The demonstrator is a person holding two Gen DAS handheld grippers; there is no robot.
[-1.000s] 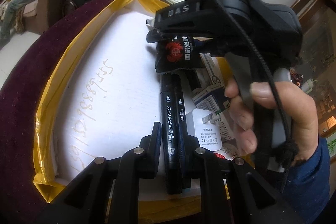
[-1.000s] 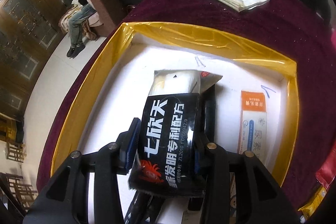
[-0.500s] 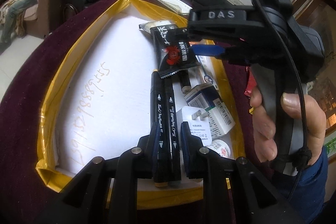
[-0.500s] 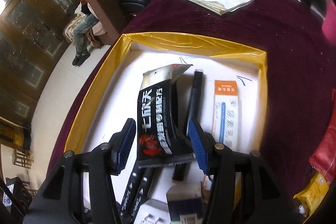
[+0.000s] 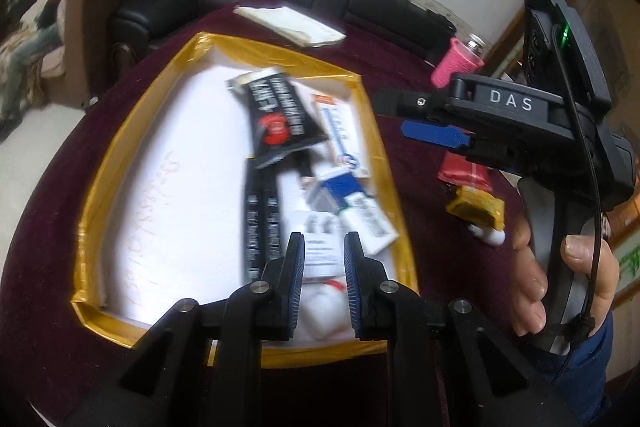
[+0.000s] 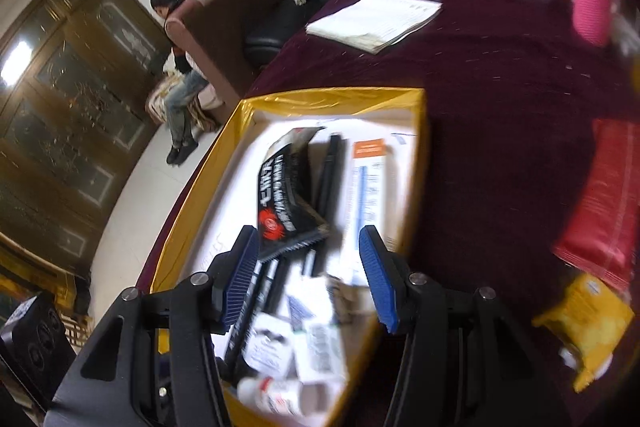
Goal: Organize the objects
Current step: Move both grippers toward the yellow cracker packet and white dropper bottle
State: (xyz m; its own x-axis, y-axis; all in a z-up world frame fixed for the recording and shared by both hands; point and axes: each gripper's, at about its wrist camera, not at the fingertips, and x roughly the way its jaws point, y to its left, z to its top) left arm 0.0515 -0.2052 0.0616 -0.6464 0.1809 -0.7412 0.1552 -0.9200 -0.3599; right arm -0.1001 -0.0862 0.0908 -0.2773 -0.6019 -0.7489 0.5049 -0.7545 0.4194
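Observation:
A yellow-rimmed white box (image 5: 112,163) (image 6: 200,187) sits on a maroon tablecloth. In it lie a black sachet (image 5: 280,119) (image 6: 286,195), two black markers (image 5: 262,223) (image 6: 256,291), an orange-and-white carton (image 5: 340,131) (image 6: 370,179), a white charger (image 5: 316,247) and a blue-and-white box (image 5: 352,203). My left gripper (image 5: 323,279) is open and empty above the box's near edge. My right gripper (image 6: 308,279) (image 5: 424,123) is open and empty, raised over the box's right side.
On the cloth to the right of the box lie a red packet (image 6: 608,199) (image 5: 464,175) and a yellow packet (image 6: 588,323) (image 5: 476,207). A pink-sleeved bottle (image 6: 592,3) (image 5: 456,63) and a paper stack (image 6: 376,19) (image 5: 292,25) stand farther back. A black sofa is behind.
The right gripper let go of the black sachet, which now lies in the box, and pulled back to the right. The left gripper let go of the two markers and drew back.

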